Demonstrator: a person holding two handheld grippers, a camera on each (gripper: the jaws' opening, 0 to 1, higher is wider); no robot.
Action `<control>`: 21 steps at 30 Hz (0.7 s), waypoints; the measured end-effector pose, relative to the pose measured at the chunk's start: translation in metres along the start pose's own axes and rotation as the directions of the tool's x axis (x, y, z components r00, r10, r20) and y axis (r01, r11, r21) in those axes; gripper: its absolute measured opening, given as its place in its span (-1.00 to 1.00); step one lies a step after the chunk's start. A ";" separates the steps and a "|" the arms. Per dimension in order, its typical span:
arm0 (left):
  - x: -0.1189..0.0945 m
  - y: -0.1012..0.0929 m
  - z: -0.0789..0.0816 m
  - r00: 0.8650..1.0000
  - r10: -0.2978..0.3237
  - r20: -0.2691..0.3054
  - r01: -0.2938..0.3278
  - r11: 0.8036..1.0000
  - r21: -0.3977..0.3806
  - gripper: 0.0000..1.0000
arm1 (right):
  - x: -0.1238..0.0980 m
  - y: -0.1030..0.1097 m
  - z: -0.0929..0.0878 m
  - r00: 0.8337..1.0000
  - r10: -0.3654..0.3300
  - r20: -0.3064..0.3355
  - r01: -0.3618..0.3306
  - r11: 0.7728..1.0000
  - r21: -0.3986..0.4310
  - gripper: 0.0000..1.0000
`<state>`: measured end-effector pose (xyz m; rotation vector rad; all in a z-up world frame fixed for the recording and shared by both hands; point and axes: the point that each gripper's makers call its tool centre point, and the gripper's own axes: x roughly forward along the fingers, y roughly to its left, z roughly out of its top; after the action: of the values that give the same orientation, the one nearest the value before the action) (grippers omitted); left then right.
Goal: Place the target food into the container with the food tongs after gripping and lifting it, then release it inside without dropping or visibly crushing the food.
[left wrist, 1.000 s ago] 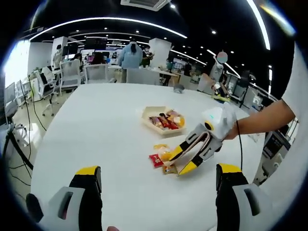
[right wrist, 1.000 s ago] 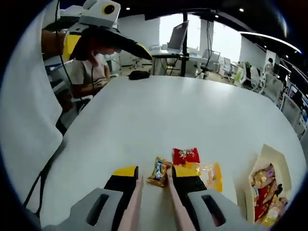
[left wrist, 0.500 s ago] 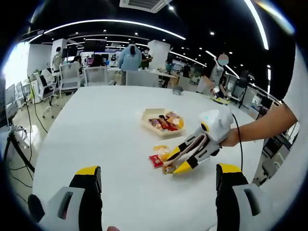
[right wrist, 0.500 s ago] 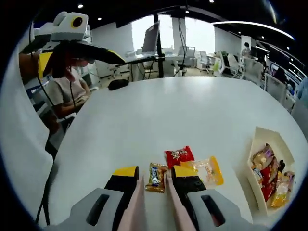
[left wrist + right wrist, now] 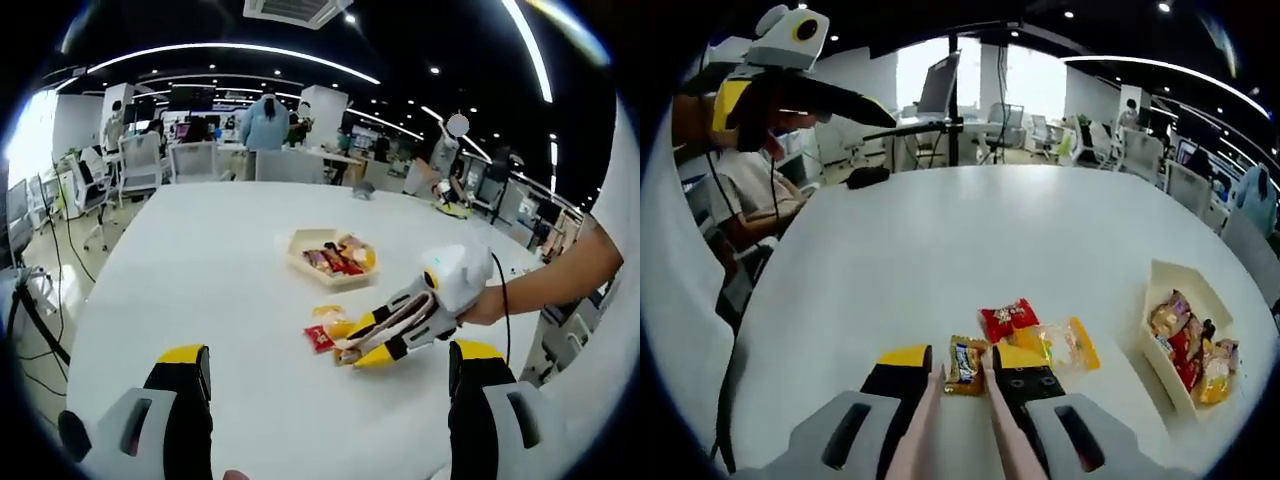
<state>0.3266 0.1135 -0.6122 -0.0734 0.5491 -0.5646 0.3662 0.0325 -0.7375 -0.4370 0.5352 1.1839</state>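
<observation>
The right gripper [image 5: 958, 368] is held low over the surface [image 5: 940, 250], tongs [image 5: 945, 430] apparently closed around the brown snack packet [image 5: 963, 364]; the left gripper [image 5: 325, 385] is held spread wide.

table [image 5: 970, 240]: plain white, no pattern
container [image 5: 1162, 352]: cream-white tray, holding red, orange, yellow and pale wrappers
red snack packet [image 5: 1008, 318]: bright red with small white print
brown snack packet [image 5: 963, 364]: golden brown with a dark blue panel and white lettering
orange snack packet [image 5: 1065, 345]: clear film with orange ends, pale yellow filling
right hand-held gripper [image 5: 960, 375]: grey body, black jaws with yellow tips, pinkish-beige tong blades between them
left hand-held gripper [image 5: 325, 365]: grey body, black jaws, yellow tips
</observation>
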 end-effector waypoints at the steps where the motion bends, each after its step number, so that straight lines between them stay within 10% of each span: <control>1: 0.000 -0.001 0.001 1.000 -0.002 0.000 0.002 1.000 0.002 0.99 | 0.000 -0.001 0.000 1.000 0.002 -0.001 -0.002 1.000 0.003 -0.53; 21: 0.003 -0.001 0.005 1.000 -0.010 -0.003 0.010 1.000 0.011 0.99 | 0.002 -0.009 0.001 0.998 -0.003 -0.055 0.012 0.989 0.149 -0.60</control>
<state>0.3305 0.1104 -0.6094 -0.0650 0.5486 -0.5776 0.3759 0.0321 -0.7374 -0.3435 0.6642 1.1185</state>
